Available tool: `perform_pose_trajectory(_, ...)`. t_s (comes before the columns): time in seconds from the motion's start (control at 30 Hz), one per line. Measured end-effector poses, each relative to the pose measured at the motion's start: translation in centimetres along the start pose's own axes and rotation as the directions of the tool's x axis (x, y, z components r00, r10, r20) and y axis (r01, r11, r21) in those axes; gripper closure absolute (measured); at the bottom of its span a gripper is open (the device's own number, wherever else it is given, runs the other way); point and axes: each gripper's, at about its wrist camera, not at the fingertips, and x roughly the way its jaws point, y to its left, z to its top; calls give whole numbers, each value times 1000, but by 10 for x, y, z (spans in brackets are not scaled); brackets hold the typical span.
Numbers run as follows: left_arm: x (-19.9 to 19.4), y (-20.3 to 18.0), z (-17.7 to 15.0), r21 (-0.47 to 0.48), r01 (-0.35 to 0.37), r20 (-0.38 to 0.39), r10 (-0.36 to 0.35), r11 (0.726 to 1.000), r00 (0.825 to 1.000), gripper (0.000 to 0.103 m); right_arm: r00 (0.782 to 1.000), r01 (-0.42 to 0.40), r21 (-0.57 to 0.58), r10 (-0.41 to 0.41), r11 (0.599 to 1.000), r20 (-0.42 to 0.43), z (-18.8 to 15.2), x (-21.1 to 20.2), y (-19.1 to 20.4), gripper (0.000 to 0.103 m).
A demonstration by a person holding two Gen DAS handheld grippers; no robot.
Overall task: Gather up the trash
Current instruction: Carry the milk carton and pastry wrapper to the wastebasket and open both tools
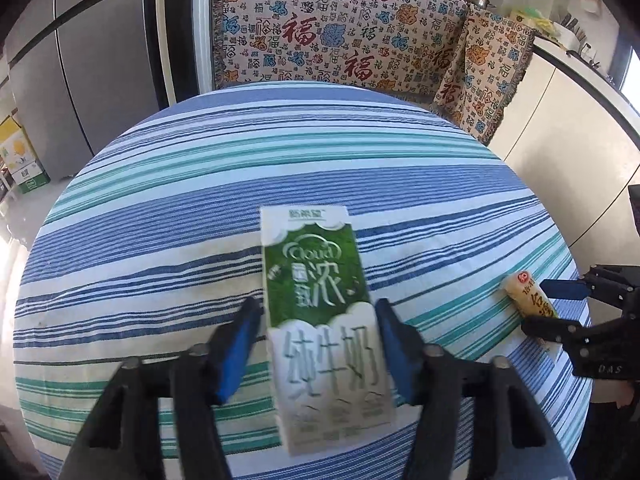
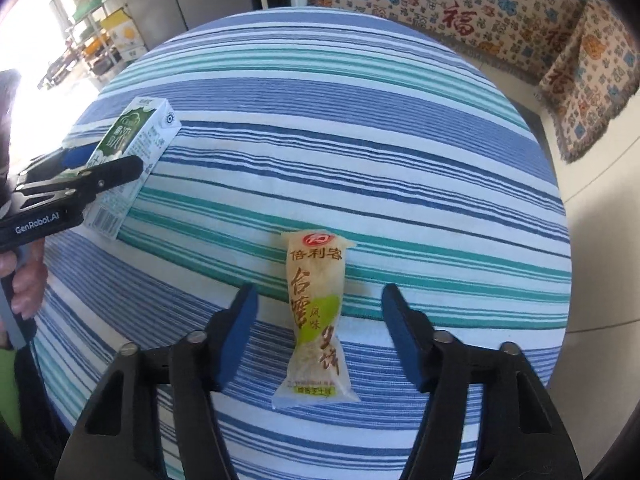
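A green and white milk carton (image 1: 320,312) lies flat on the striped tablecloth (image 1: 200,220). My left gripper (image 1: 318,312) is open with a blue-padded finger on each side of the carton, close to its sides but not clamped. The carton also shows in the right wrist view (image 2: 128,156). A yellowish snack wrapper (image 2: 316,316) lies on the cloth between the fingers of my right gripper (image 2: 318,300), which is wide open and apart from it. The wrapper (image 1: 528,292) and right gripper (image 1: 548,308) show at the right edge of the left wrist view.
The round table's edge (image 2: 560,240) curves close on the right, with tiled floor beyond. A bench with a patterned throw (image 1: 340,32) stands behind the table. A grey fridge (image 1: 92,60) and boxes (image 1: 24,160) are at the left.
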Motion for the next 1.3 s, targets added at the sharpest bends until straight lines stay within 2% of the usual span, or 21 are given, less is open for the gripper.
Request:
perform_pose_trajectory(0.03, -1, 2, 0, 3, -1, 4, 1, 1000, 1000, 51, 1000, -5, -2, 5, 1000, 4, -1, -1, -1, 83)
perform_pose_trajectory(0.1, -5, 2, -1, 12, -12, 16, 12, 1000, 1000, 55, 1000, 7, -1, -7, 1000, 27, -3, -7, -3, 87)
perform_pose_trajectory(0.33, -24, -3, -6, 21, 18, 72, -20, 1000, 997, 55, 992, -47, 38, 42, 998, 118, -21, -39, -10, 88)
perform_pose_trajectory(0.6, -46, -37, -12, 39, 28, 126, -33, 999, 991, 55, 986, -98, 84, 85, 992, 143, -41, -56, -31, 88)
perform_pose_trajectory(0.77, -53, -59, -12, 60, 24, 134, -31, 998, 991, 55, 981, -105, 117, 84, 988, 175, -54, -69, -49, 88)
perform_pose_trajectory(0.9, -57, -89, -16, 104, 66, 116, -78, 992, 990, 55, 971, -113, 159, 75, 981, 225, -75, -93, -77, 88)
perform_pose_trajectory(1.03, -58, -142, -21, 156, 174, 76, -187, 972, 979, 55, 964, -100, 241, 34, 965, 264, -108, -118, -126, 88)
perform_pose_trajectory(1.2, -50, -229, -20, 259, 329, 4, -342, 908, 940, 55, 965, -56, 378, -47, 924, 260, -156, -133, -202, 88)
perform_pose_trajectory(1.3, -37, -278, -16, 308, 383, -29, -394, 871, 919, 55, 967, -49, 449, -70, 892, 244, -180, -131, -244, 88)
